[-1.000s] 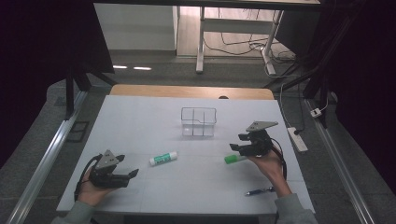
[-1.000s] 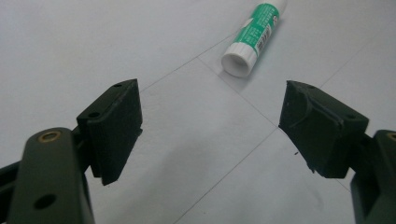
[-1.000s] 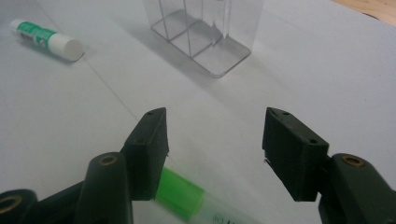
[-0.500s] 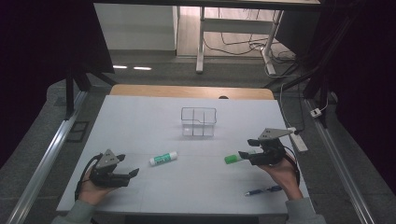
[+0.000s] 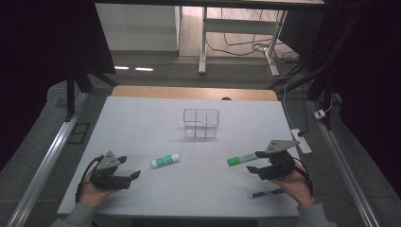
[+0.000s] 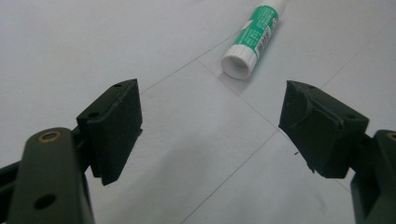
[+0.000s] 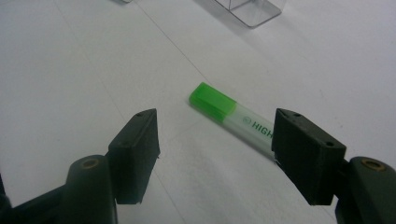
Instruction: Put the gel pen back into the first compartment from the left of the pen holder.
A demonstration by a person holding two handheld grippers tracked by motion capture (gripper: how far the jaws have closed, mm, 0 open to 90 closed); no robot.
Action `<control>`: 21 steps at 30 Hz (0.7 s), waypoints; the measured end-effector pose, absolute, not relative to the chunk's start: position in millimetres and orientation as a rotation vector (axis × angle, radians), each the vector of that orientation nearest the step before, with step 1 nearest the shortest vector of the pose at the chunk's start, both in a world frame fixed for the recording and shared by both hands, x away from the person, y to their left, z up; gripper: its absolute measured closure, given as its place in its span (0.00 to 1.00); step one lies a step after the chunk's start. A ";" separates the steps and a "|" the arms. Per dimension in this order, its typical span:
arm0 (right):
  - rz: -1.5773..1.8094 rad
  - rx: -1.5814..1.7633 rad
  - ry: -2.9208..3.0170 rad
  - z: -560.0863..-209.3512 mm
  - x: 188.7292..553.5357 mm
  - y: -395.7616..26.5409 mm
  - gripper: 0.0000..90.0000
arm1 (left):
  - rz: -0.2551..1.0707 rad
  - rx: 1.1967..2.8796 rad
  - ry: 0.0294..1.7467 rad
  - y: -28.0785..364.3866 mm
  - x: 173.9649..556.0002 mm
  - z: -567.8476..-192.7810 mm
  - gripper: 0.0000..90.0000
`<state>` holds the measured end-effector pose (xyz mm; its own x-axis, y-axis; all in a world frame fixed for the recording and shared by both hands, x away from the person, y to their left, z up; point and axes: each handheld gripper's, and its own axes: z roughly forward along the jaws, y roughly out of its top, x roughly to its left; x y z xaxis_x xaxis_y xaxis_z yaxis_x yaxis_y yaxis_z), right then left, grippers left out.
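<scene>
Green-capped highlighter (image 5: 241,158), green-and-white glue stick (image 5: 165,161), blue pen (image 5: 265,193), clear organizer (image 5: 201,124), white table (image 5: 142,123).

We hold our left gripper (image 5: 128,176) low at the near left of the table, jaws spread wide and empty, pointing right. Our right gripper (image 5: 251,162) sits at the near right, pointing left; its jaws have just been opening, with nothing between them.

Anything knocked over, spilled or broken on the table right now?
Nothing stands out. The clear organizer stands upright, and the highlighter, glue stick and blue pen lie flat, capped and intact on the table.
</scene>
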<state>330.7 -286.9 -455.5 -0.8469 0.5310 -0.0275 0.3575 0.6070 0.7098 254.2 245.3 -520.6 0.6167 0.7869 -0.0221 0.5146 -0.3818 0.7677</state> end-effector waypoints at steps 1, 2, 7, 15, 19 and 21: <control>1.078 0.738 2.596 -456.0 329.8 -287.5 0.36 | 0.450 2.068 1.021 245.6 254.1 -520.5 0.23; 1.075 0.738 2.597 -456.1 329.4 -287.9 0.36 | 0.452 2.068 1.021 245.8 254.0 -520.3 0.23; 1.051 0.699 2.623 -456.2 325.6 -286.9 0.36 | 0.457 2.062 1.029 246.2 254.0 -519.2 0.23; 1.030 0.668 2.649 -456.6 325.4 -292.9 0.37 | 0.454 2.072 1.035 244.7 258.8 -520.3 0.23; 1.001 0.646 2.662 -457.9 325.4 -295.1 0.37 | 0.455 2.076 1.031 243.7 258.5 -520.3 0.23; 0.974 0.630 2.669 -458.3 324.4 -296.1 0.36 | 0.454 2.077 1.029 242.9 258.4 -520.1 0.23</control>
